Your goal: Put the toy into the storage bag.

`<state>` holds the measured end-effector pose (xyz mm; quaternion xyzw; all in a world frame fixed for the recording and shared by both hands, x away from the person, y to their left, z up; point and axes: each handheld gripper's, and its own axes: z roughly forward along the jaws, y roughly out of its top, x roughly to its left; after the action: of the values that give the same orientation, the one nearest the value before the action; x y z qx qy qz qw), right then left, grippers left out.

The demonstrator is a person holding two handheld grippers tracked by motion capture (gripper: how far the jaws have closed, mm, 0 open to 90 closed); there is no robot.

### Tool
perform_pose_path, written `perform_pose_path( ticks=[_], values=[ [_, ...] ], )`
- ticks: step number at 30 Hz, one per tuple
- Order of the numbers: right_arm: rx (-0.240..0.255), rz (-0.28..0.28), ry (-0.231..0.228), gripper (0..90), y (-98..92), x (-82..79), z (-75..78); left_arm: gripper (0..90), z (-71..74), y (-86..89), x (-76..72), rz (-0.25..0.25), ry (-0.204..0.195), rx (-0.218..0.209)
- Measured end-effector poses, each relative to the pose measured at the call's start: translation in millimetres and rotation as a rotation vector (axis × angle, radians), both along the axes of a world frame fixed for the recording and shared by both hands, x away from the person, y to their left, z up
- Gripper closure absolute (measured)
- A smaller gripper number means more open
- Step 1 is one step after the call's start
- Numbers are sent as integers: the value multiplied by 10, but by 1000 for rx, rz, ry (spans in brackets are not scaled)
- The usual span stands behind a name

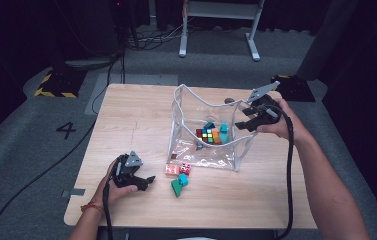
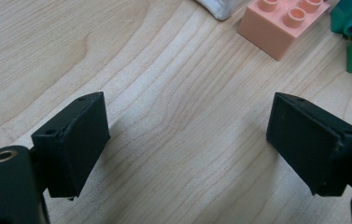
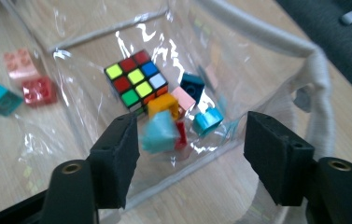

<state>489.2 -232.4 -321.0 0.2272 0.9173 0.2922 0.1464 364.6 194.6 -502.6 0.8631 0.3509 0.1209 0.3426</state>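
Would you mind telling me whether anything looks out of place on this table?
Four toy bricks lie outside the clear plastic bag: a pink brick, red brick, teal brick and green brick, near its front wall.

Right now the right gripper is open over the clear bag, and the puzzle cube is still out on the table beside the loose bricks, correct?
Not quite. The right gripper is open over the clear bag, but the puzzle cube lies inside the bag with several bricks, as the right gripper view shows. The loose bricks lie on the table outside it.

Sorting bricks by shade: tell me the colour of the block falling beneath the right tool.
Light teal block, clearest in the right gripper view.
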Motion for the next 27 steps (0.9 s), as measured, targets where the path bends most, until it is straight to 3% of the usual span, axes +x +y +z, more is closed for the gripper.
perform_pose_path(
  ticks=[4,8,12,17,27],
  values=[
    [97,-20,-44,334,-94,-83,63,132,0,-1,1,-2,0,-1],
    [203,-82,-99,272,-219,-220,125,132,0,-1,1,-2,0,-1],
    [273,-87,-152,246,-354,-348,155,133,0,0,1,-3,-1,1],
    [319,-101,-212,234,-507,-547,168,132,0,0,1,-4,0,1],
    [364,-121,-257,238,-731,-855,-12,133,0,0,1,-4,0,1]
  ],
)
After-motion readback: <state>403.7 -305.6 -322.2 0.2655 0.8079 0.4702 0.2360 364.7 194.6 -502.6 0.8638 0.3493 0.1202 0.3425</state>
